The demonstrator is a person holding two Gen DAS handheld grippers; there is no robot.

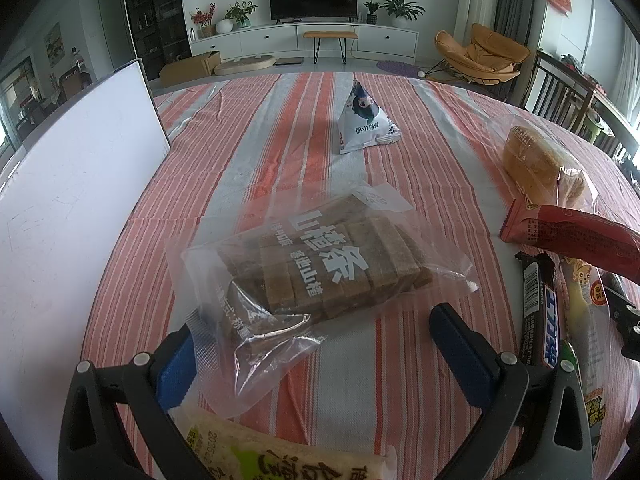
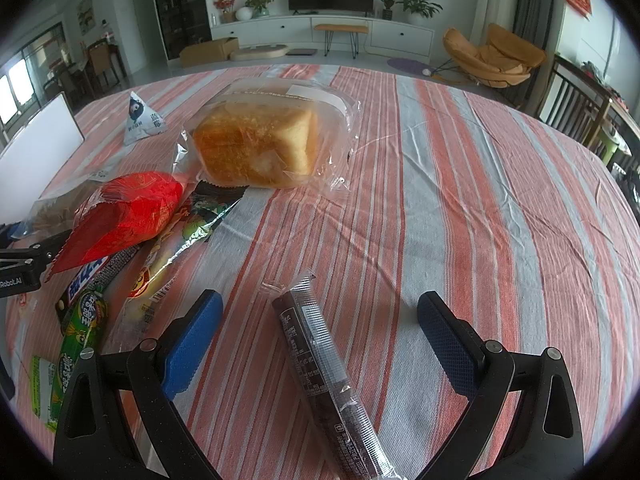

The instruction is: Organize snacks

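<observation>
Clear plastic hawthorn-strip bag (image 1: 320, 264) partly between wide-open left gripper (image 1: 316, 356); right gripper (image 2: 320, 340) wide, straddling dark long wrapped bar (image 2: 324, 376), its near end cut off.

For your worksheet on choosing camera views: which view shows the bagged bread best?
The right wrist view. There the bread sits near the middle, whole in its clear bag, with its golden crust plain to see. The left wrist view shows it only at the right edge, distorted, with its near end behind a red packet.
</observation>
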